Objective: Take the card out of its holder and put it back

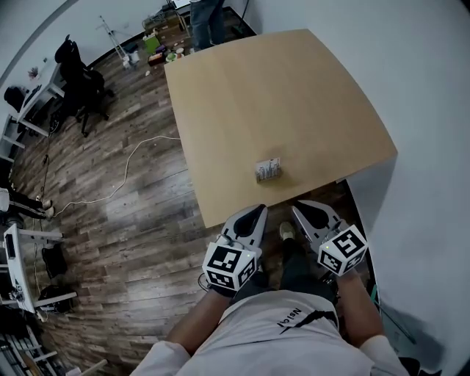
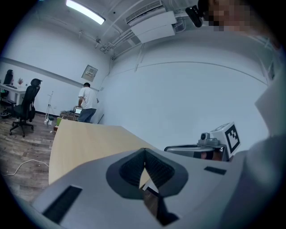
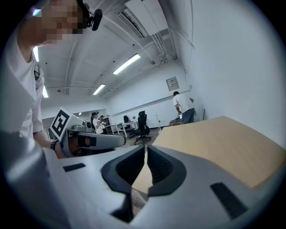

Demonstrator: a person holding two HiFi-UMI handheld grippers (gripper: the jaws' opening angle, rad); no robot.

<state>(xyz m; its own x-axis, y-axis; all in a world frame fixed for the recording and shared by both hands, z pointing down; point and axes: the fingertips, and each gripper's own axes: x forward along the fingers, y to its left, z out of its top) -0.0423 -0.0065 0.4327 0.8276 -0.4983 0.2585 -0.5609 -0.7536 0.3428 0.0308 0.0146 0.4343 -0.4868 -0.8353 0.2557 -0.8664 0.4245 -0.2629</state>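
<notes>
A pale wooden counter (image 1: 279,103) fills the middle of an office with a dark plank floor (image 1: 125,220) and white walls. The card holder (image 1: 269,170) stands on the counter close to its near edge, a small pale printed block, too small to make out what it holds. Both tools hover off the counter, just short of that edge and apart from the holder. The left hand-held gripper (image 1: 259,209) has its jaws pressed together with nothing between them, and the right hand-held gripper (image 1: 298,208) is the same: jaws closed, empty. A white cable (image 1: 125,172) trails over the floor, a black office chair (image 1: 81,92) sits at the far left, and a person (image 1: 205,18) stands past the counter's far end.
</notes>
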